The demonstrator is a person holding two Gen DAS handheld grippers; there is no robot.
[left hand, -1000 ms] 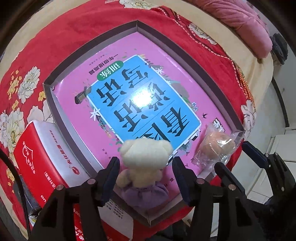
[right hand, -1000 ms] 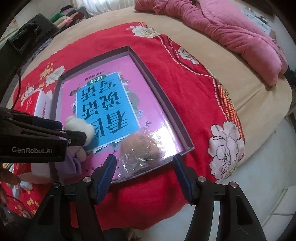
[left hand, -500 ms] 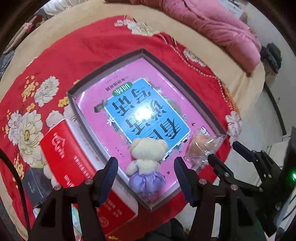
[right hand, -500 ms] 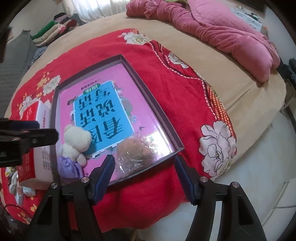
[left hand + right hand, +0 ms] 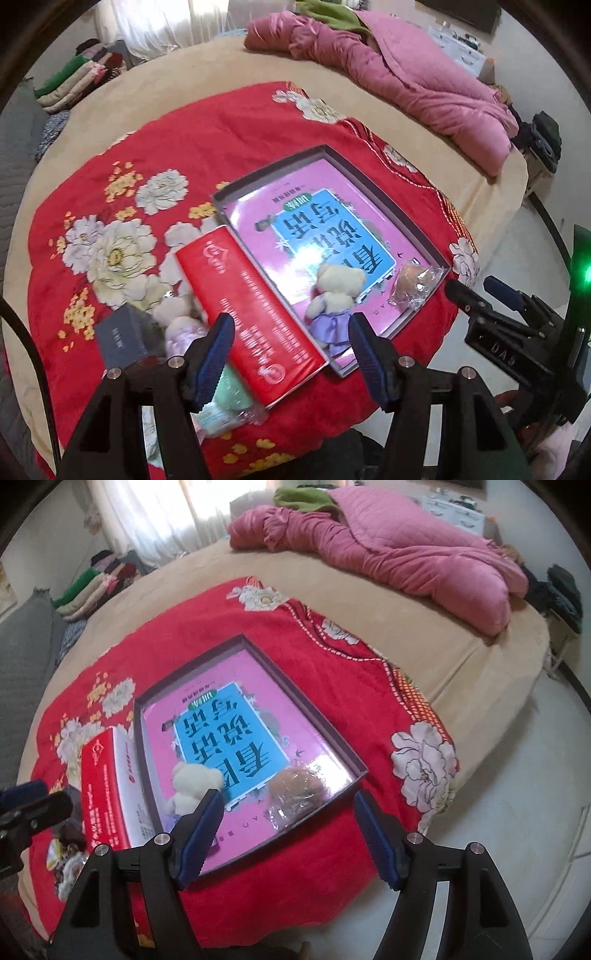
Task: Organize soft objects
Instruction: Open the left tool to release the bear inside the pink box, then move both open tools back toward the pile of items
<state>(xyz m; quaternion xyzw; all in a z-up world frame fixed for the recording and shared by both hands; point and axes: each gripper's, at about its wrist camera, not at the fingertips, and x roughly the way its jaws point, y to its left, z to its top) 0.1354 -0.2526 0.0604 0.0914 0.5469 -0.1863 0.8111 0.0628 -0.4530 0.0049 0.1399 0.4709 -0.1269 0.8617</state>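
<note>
A shallow grey tray (image 5: 384, 197) (image 5: 321, 725) with a pink and blue printed bottom lies on the red flowered blanket. A cream teddy bear in a purple dress (image 5: 334, 301) (image 5: 190, 784) lies in its near left corner. A brown soft thing in a clear bag (image 5: 415, 284) (image 5: 299, 788) lies in its near right corner. My left gripper (image 5: 291, 350) is open and empty, raised above the tray's near edge. My right gripper (image 5: 286, 832) is open and empty, raised over the near right corner. Another plush in pink (image 5: 181, 326) lies left of the red box.
A red box (image 5: 247, 314) (image 5: 107, 794) leans along the tray's left side. A grey box (image 5: 122, 338) and a mint packet (image 5: 225, 402) lie near it. A pink quilt (image 5: 399, 554) lies at the far side of the bed. The bed edge and floor (image 5: 517, 812) are to the right.
Both grippers have pulled back and up from the tray, so it looks smaller. The left gripper has drawn away from the teddy bear, which stays in the tray.
</note>
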